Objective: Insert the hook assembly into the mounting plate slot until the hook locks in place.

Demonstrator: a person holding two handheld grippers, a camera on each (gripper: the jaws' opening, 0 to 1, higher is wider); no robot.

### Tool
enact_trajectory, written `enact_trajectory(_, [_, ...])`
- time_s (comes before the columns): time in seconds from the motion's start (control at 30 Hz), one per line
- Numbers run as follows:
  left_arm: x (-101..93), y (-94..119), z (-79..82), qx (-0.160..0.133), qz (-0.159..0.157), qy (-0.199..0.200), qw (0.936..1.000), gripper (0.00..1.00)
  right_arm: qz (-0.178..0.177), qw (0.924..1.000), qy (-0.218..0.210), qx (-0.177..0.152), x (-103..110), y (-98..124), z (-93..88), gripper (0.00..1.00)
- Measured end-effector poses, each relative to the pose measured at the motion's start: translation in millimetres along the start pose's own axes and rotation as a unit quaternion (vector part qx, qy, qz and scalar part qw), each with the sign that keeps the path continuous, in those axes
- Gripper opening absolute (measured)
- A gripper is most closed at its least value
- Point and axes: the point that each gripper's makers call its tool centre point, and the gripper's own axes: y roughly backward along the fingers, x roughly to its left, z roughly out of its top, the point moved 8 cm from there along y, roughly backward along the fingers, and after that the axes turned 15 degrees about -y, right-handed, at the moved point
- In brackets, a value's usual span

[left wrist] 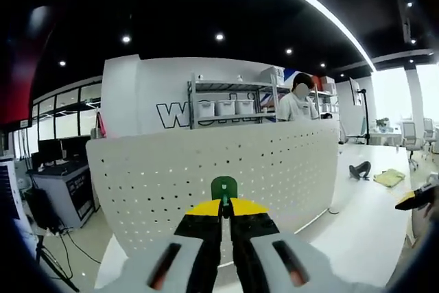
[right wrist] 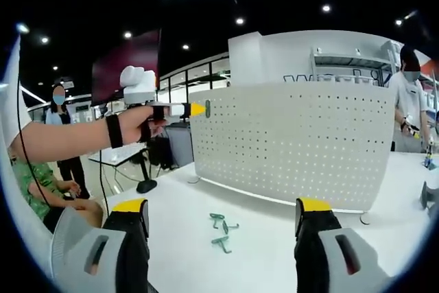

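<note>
In the left gripper view my left gripper (left wrist: 224,205) is shut on a small green hook (left wrist: 223,188), held close in front of the white perforated mounting plate (left wrist: 206,169), which stands upright on the table. The right gripper view shows the left gripper (right wrist: 197,109) from the side, a hand holding it, its green hook (right wrist: 207,108) at the left edge of the plate (right wrist: 295,145). My right gripper (right wrist: 221,208) is open above the table with nothing between its jaws. Several spare green hooks (right wrist: 222,230) lie on the white table beneath it.
The white table (left wrist: 363,224) runs on to the right, with a dark object (left wrist: 359,169) and a yellow cloth (left wrist: 389,178) on it. A person (left wrist: 298,101) stands behind the plate near shelving (left wrist: 226,101). Another person (right wrist: 60,138) stands at the left.
</note>
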Motion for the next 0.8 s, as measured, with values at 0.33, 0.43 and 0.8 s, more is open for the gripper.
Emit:
enact_trajectory(0.33, [5.3,-12.8,-2.8,0.014,0.011,0.0,0.9998,0.03,-0.002,1.0,-0.002,0.001,0.3,0.8,-2.3,0.89])
enact_trajectory(0.43, [6.4,-17.9,-4.0,0.018,0.013,0.0,0.9998,0.03,-0.003,1.0,-0.003,0.0,-1.1,1.4,-2.1,0.89])
enact_trajectory(0.8, [11.3,-32.3,-3.2,0.029,0.027,0.002,0.9992,0.03,-0.007,1.0,-0.005,0.0,-2.7,2.1,-2.8,0.88])
